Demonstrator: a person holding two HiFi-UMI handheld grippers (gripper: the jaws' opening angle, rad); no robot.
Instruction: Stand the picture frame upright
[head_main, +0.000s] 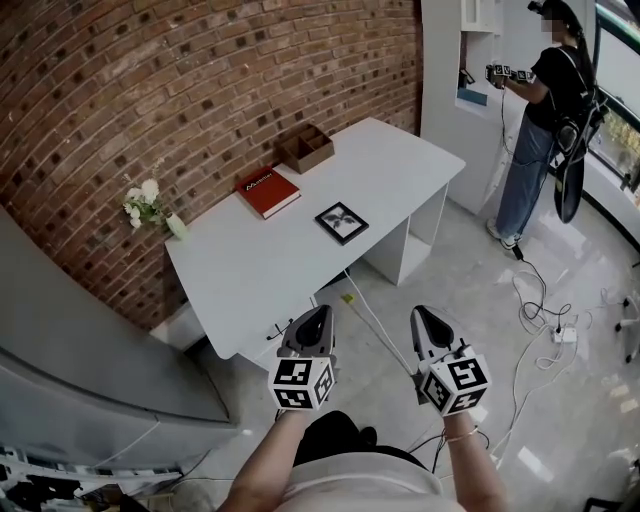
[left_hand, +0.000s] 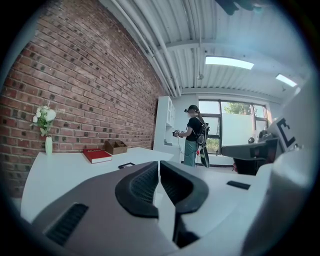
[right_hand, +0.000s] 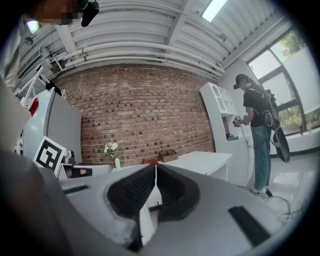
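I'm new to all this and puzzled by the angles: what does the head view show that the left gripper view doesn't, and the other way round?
Only the head view: the wearer's forearms and the power strip on the floor. Only the left gripper view: the ceiling lights and the window. Both: the white table with the picture frame lying flat, the red book, the flowers, and a second person standing.
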